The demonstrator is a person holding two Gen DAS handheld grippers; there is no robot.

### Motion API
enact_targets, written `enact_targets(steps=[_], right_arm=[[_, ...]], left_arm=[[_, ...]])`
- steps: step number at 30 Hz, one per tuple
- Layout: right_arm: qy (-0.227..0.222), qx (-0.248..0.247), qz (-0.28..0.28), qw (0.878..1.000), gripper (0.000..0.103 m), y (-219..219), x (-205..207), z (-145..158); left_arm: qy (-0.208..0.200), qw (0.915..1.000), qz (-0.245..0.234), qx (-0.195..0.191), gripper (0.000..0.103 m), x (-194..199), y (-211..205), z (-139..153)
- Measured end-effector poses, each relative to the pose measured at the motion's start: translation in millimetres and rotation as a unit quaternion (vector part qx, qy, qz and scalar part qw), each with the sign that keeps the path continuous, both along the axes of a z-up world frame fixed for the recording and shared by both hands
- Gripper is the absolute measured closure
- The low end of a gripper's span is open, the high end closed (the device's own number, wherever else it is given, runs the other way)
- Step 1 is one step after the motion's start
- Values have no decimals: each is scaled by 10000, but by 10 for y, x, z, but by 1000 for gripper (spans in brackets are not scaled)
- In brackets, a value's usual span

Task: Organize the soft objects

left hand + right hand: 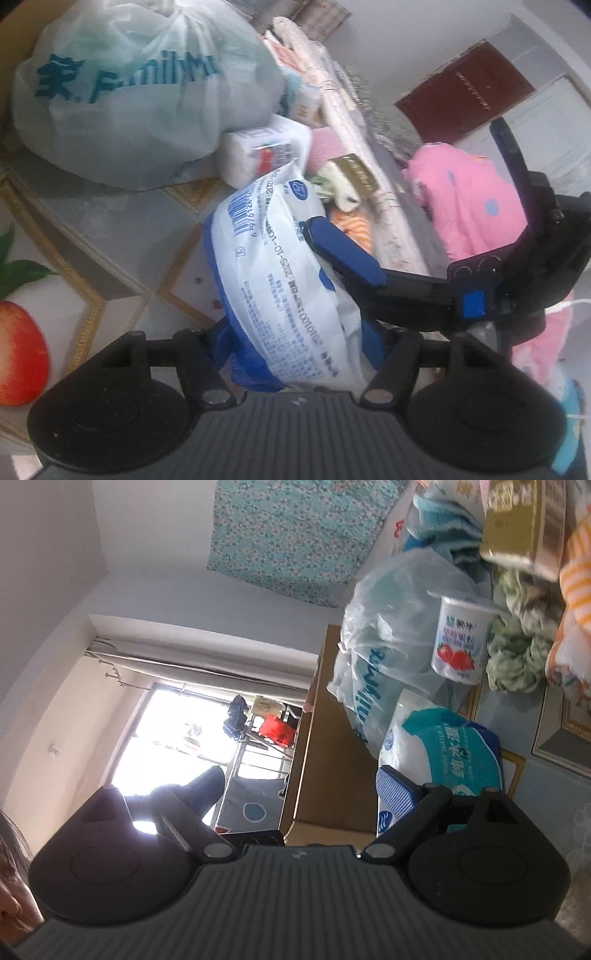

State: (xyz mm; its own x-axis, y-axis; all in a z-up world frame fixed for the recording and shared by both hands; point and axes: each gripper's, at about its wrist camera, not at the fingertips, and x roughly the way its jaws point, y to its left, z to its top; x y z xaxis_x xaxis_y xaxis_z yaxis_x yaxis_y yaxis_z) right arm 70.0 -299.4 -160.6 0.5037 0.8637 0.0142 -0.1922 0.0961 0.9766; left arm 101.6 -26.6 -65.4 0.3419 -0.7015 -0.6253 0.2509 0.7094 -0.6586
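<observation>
White-and-blue soft plastic wipes pack (280, 280) sits between my left claw (295, 332) jaws, clamped, long axis pointing away toward pale plastic shopping bag (122, 96). My right claw (406, 206) spread wide, one finger against pack's side, gripping nothing.

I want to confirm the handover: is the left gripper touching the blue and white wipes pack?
Touching. The left wrist view shows the wipes pack wedged between the left gripper's fingers, bulging around them.

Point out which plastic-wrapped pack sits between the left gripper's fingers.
The white-and-blue wipes pack with the barcode, lying between the left gripper's fingers. The small strawberry-print tissue pack lies apart, beside the tied shopping bag.
</observation>
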Motion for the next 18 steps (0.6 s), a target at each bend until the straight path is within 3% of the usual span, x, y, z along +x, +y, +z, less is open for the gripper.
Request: enact_targets(steps=[8, 13, 18], right_arm=[[63, -123, 448, 9989, 18, 264, 138, -14], [117, -318, 618, 9975, 19, 404, 219, 2], [151, -395, 741, 9964, 18, 515, 318, 14]], left_arm=[[-161, 9979, 144, 611, 23, -21, 65, 60], [-652, 9913, 179, 1128, 13, -148, 94, 199], [-951, 9843, 311, 1452, 11, -218, 156, 308]])
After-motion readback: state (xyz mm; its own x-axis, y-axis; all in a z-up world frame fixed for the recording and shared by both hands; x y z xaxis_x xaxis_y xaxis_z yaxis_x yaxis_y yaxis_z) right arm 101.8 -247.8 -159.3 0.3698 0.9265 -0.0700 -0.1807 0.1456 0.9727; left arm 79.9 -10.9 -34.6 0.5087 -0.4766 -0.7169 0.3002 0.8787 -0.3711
